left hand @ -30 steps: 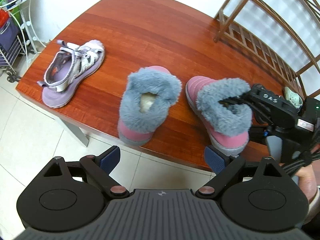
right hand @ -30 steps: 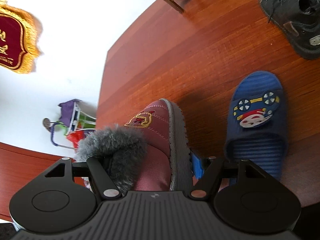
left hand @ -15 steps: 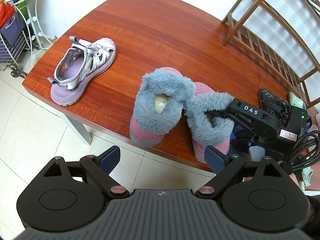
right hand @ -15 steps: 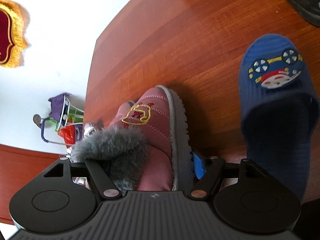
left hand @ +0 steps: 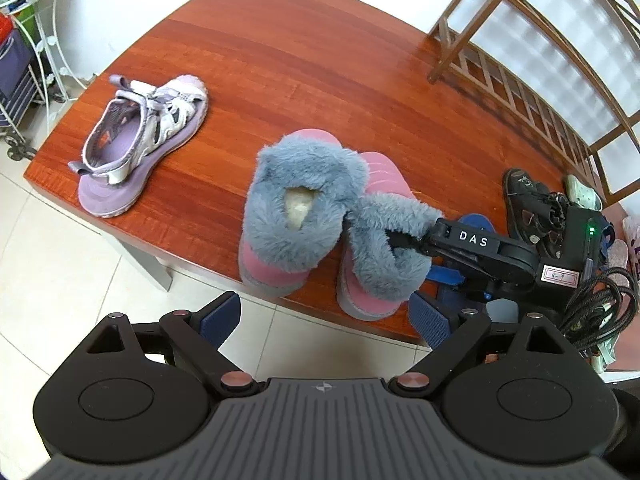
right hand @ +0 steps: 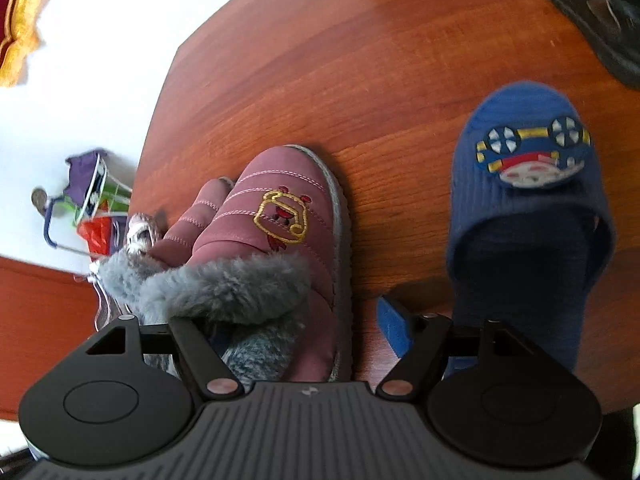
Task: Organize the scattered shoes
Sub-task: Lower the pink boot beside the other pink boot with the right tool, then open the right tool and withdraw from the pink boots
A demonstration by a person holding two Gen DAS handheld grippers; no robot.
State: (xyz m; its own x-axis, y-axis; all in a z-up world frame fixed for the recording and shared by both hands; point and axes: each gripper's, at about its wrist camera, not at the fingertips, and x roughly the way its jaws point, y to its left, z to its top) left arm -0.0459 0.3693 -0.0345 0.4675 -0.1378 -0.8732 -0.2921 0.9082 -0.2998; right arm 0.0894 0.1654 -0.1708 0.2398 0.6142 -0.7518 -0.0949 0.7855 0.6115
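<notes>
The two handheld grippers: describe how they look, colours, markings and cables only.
Both are matte black with ribbed grey-black bodies, round housings, copper-coloured pivot pins and blue fingertip pads. The left gripper shows textured navy pads. The right gripper bears white "DAS" lettering, a green light, a small label and bundled black cables.

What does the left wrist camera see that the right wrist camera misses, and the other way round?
Only the left wrist view shows the whole purple sandal, the wooden rack, the right gripper from outside, and the empty left gripper.

Only the right wrist view shows the embroidered badge on the boot's toe and the cartoon patch on the blue slipper.

Both show the two pink fur-cuffed boots, side by side and touching, on the wooden table.
</notes>
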